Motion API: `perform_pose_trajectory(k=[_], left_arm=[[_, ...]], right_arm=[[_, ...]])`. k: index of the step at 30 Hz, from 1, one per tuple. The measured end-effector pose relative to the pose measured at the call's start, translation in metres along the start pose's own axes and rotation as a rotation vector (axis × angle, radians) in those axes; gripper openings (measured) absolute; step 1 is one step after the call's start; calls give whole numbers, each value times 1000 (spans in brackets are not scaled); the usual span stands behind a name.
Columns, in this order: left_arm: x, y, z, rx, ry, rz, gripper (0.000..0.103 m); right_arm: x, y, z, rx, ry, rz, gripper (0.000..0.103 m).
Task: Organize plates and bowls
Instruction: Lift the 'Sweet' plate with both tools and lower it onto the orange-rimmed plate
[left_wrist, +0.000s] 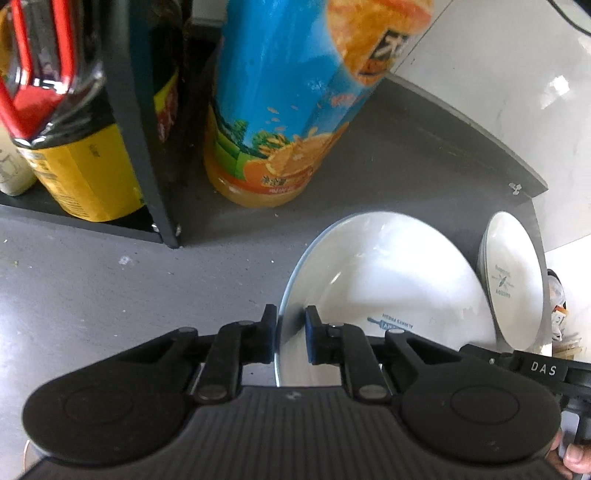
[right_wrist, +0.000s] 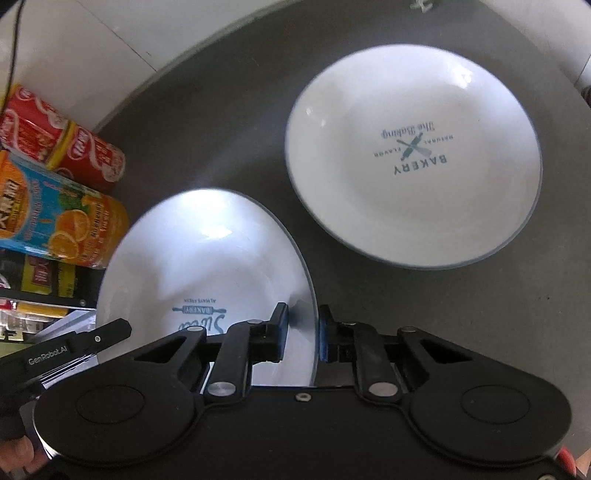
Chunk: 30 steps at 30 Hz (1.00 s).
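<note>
A white deep plate with blue print sits between both tools over the dark grey table. My left gripper is shut on its left rim, one pad outside and one inside. On the opposite rim, my right gripper is shut the same way. A second white plate marked BAKERY lies flat on the table just beyond, apart from the held one. The other tool's black housing shows at the edge of each view.
A large orange juice bottle stands close behind the held plate. A dark shelf frame holds a yellow-labelled bottle. Red cans lie by the juice. The table's curved edge runs near the second plate.
</note>
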<state>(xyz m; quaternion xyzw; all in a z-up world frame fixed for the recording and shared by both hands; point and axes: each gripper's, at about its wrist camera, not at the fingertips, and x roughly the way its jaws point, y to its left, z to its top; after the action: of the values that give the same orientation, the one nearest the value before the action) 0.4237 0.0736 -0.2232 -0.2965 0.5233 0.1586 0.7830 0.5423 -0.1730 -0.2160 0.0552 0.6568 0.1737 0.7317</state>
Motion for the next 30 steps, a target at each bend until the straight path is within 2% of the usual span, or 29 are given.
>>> perform_pose_trajectory(k=[8,14,30], left_arm=[[-17,9,-3,-7,-22,-22,11],[-33,16,-6,-8,-41,-44,11],[-64,48,-16,14,-65,-74,11]], right_arm=[[-28,6,-9,-32,-98,17,10],[-40,10,-24,-30,-137,44,9],[-62,57,-70,-86,-212,48,9]])
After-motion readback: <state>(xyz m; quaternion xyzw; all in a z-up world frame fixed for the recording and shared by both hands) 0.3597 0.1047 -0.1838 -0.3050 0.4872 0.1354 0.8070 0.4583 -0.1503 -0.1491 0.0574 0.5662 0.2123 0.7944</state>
